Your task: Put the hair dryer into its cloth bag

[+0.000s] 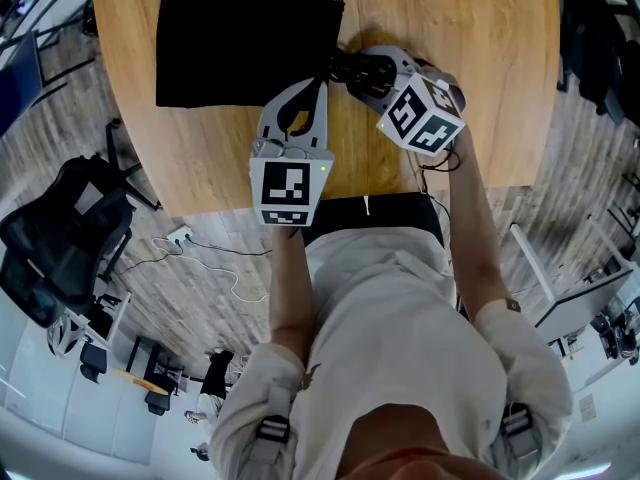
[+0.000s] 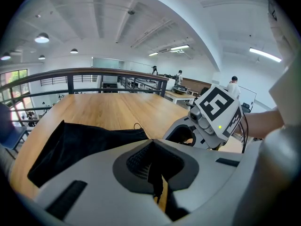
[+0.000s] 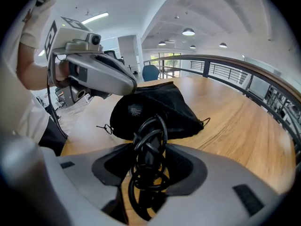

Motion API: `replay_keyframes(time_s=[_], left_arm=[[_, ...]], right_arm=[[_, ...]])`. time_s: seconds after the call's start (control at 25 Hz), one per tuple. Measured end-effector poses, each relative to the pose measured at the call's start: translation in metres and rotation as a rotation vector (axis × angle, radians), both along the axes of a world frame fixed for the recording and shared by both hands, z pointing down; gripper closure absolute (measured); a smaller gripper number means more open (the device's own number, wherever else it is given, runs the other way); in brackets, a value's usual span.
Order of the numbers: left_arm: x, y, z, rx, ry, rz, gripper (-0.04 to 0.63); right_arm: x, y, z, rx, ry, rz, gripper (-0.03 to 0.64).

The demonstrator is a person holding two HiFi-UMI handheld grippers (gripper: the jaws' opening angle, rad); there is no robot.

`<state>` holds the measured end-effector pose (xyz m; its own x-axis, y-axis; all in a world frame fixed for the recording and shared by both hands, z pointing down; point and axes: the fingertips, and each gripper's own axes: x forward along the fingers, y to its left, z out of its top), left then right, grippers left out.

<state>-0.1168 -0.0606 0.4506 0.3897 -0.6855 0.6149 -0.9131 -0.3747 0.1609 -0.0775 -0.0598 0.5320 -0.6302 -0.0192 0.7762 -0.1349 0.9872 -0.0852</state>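
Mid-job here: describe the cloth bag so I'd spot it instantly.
On the wooden table, look at its far left half, beyond the left tool. The cloth bag is the black rectangle there, its near right corner pinched by that tool. Unlike the coiled power cord in the right tool, it is matte fabric with a drawstring.

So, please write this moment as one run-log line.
left gripper: shut on black cloth bag | right gripper: shut on coiled black cable | bag: on round wooden table

Hair dryer [image 1: 356, 69] body hidden beneath right tongs [image 3: 150, 166] — coiled cord [image 3: 149, 135] only, distant people [image 2: 233, 83] tiny
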Motion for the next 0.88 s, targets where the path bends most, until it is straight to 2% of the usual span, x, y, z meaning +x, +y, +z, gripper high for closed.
replay_keyframes(time_s=[0.88], left_arm=[[0.004, 0.01, 0.003, -0.006, 0.038, 0.009, 0.578]], right_arm=[[-0.038, 0.0, 0.003, 0.055, -0.005, -0.057, 0.393]])
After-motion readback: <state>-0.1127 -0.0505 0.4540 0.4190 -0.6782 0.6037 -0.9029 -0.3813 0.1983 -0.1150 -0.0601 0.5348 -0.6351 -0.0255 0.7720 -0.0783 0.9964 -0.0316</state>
